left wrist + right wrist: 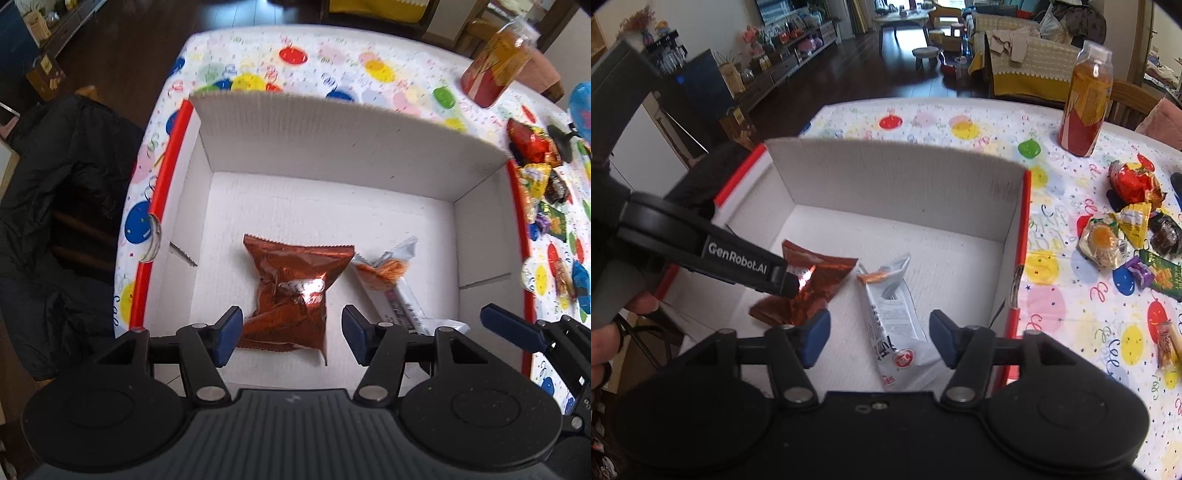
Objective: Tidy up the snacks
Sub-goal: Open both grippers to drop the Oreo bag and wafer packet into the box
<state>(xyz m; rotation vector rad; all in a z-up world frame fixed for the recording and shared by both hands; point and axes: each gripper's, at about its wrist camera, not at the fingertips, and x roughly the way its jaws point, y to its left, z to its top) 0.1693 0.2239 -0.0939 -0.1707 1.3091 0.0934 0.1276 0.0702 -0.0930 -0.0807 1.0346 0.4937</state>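
Inside the box point(332, 162), the brown packet point(291, 291) lies flat on the floor, long axis running toward the far wall, with the white packet point(894, 314) just beside it, angled slightly. Left gripper point(291, 332) and right gripper point(879, 338) both stand open, pads clear (nothing gripped). Bare floor lies beyond both packets.

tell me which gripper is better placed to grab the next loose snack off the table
Right. The loose snacks lie on the tablecloth beyond the box's red right wall, on the right gripper's side. Both grippers hang open over the box, and the left gripper is farther from the pile.
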